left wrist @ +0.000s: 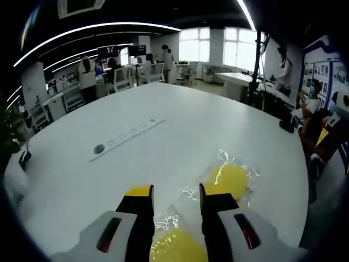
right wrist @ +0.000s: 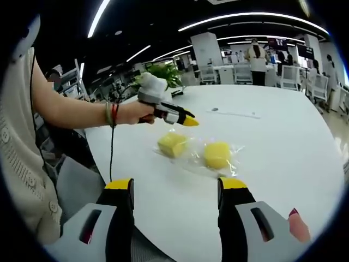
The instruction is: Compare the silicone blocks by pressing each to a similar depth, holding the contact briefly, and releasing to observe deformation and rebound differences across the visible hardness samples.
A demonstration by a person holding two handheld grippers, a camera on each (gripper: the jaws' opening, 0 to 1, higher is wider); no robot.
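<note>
I see two soft yellow silicone blocks, each sealed in crinkly clear plastic wrap, lying side by side near the edge of the round white table [right wrist: 283,142]: the squarer block [right wrist: 172,144] and the rounder block [right wrist: 217,154]. My left gripper [right wrist: 188,120] hovers just above the squarer block, its jaws parted and empty. My right gripper [right wrist: 174,188] is wide open, holding nothing. I expect light, squashy pieces under slippery film, so I'd press the top centre

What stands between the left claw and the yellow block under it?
Only the clear plastic wrap over both yellow silicone blocks. The left claw hovers above the nearer yellow block, with nothing else visible between them.
</note>
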